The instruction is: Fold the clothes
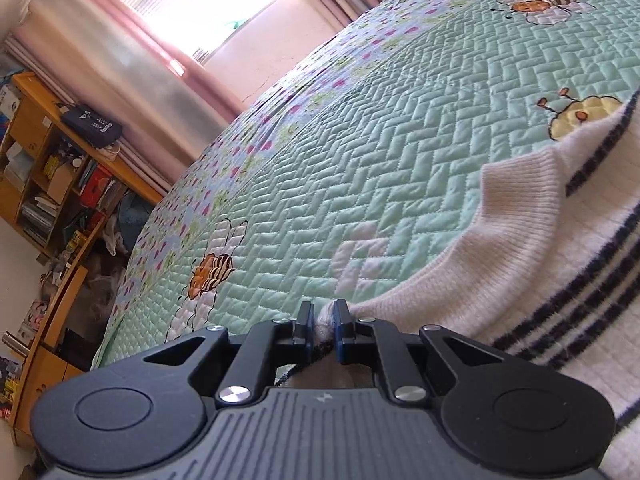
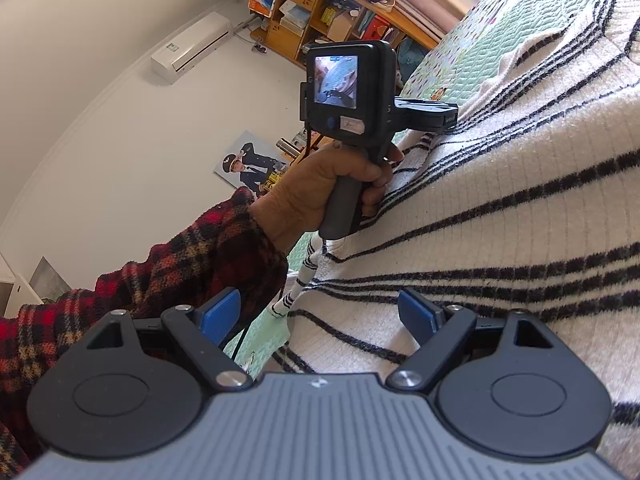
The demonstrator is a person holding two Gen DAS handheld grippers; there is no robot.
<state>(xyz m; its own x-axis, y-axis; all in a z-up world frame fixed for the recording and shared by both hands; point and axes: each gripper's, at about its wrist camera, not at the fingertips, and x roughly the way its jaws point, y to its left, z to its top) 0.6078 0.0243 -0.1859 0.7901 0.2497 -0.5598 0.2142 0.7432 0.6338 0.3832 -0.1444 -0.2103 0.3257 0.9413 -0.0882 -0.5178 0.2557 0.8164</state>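
Far left in the left wrist view: wooden shelves [image 1: 52, 184] crammed with boxes and books, a dark bag [image 1: 91, 126] on top, pink curtains [image 1: 120, 80] and a bright window [image 1: 192, 4] behind. Across the middle, a mint quilt [image 1: 360, 152] stitched with bees, covering the bed. At right, a cream sweater [image 1: 560, 264] with dark stripes, lying on the quilt, ribbed hem turned toward the camera. Bottom centre, left gripper [image 1: 323, 326] clenched on a fold of sweater edge, cloth pinched between the blue pads. In the right wrist view, from the left: white wall with an air conditioner [image 2: 190, 46], a red plaid sleeve [image 2: 160, 280], then a hand [image 2: 320, 196] wrapped around the left gripper's handle, its nose pressed down at the sweater's edge. Rightward, sweater [image 2: 500, 200] spread wide over the quilt [image 2: 448, 60]. Bottom, right gripper [image 2: 320, 316] released, blue pads well apart, straddling the sweater's near edge, nothing pinched.
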